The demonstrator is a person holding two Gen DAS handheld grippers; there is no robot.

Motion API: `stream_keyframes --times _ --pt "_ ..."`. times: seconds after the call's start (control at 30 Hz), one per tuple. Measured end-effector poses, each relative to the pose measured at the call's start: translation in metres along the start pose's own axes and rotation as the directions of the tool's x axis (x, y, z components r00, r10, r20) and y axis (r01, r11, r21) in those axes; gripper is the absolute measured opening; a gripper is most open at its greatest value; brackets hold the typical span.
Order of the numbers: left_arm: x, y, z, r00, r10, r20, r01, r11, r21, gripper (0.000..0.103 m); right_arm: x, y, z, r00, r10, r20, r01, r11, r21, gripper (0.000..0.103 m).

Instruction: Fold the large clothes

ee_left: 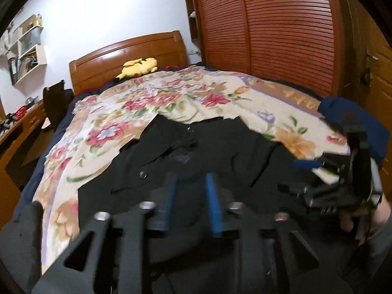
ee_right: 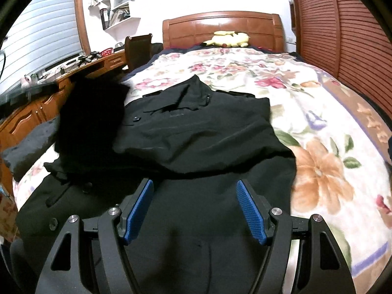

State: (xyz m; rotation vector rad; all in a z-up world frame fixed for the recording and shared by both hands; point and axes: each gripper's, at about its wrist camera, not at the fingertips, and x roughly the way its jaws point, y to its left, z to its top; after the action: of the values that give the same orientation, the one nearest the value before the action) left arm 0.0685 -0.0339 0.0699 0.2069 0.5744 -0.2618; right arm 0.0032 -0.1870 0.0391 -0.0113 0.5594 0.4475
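A large black coat (ee_right: 196,132) with buttons lies on the floral bedspread (ee_right: 318,127), its upper part folded over the lower part. It also shows in the left wrist view (ee_left: 196,152). My right gripper (ee_right: 194,191) is open and empty, its blue pads (ee_right: 250,210) hovering over the coat's near hem. My left gripper (ee_left: 191,178) has its jaws a small way apart over the coat, with dark cloth between the pads; whether it grips is unclear. The right gripper also shows at the right edge of the left wrist view (ee_left: 306,164).
A yellow plush toy (ee_right: 227,39) lies by the wooden headboard (ee_right: 220,24). A dark blue garment (ee_left: 352,122) sits on the bed's right edge. A slatted wardrobe (ee_left: 281,36) stands on the right, a wooden desk (ee_right: 49,98) and a chair (ee_right: 139,51) on the left.
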Motion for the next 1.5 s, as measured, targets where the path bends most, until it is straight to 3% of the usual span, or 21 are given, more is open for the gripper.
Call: stream_keyframes --times 0.13,0.17,0.37,0.77,0.87,0.97,1.0,1.1,1.3,1.5 --pt "-0.001 0.008 -0.031 1.000 0.020 -0.010 -0.020 0.999 -0.026 0.067 0.009 0.004 0.006 1.000 0.016 0.005 -0.016 1.000 -0.011 0.072" --pt "0.001 0.010 -0.038 1.000 0.023 -0.013 -0.023 0.999 -0.035 0.070 0.012 0.005 0.006 1.000 0.021 0.003 -0.021 1.000 -0.012 0.072" --pt "0.006 0.031 -0.075 0.999 0.036 -0.035 -0.041 0.989 -0.142 0.070 0.030 0.013 0.010 0.999 0.045 -0.017 -0.045 0.999 -0.024 0.072" --pt "-0.020 0.059 -0.103 0.995 0.096 -0.005 -0.095 0.976 -0.193 0.070 0.058 0.032 0.013 0.991 0.109 -0.078 -0.115 0.990 -0.077 0.072" --pt "-0.024 0.067 -0.108 0.994 0.109 -0.003 -0.107 0.972 -0.207 0.070 0.062 0.034 0.013 0.985 0.137 -0.103 -0.146 0.985 -0.091 0.065" --pt "-0.026 0.073 -0.110 0.992 0.126 -0.007 -0.124 0.968 -0.216 0.070 0.065 0.039 0.012 0.978 0.161 -0.129 -0.177 0.976 -0.126 0.043" --pt "-0.027 0.075 -0.111 0.992 0.127 -0.007 -0.126 0.967 -0.221 0.070 0.064 0.040 0.013 0.977 0.167 -0.134 -0.185 0.972 -0.142 0.025" --pt "-0.028 0.078 -0.115 0.992 0.129 -0.011 -0.128 0.965 -0.228 0.070 0.055 0.041 0.017 0.984 0.148 -0.102 -0.164 0.971 -0.176 0.010" --pt "-0.032 0.079 -0.120 0.995 0.102 -0.001 -0.098 0.959 -0.267 0.070 0.005 0.022 0.034 0.986 0.134 0.094 -0.123 0.986 -0.113 0.006" --pt "-0.035 0.073 -0.116 0.996 0.081 0.029 -0.070 0.957 -0.281 0.070 -0.042 -0.006 0.049 0.984 -0.021 0.179 0.039 0.995 -0.096 0.005"
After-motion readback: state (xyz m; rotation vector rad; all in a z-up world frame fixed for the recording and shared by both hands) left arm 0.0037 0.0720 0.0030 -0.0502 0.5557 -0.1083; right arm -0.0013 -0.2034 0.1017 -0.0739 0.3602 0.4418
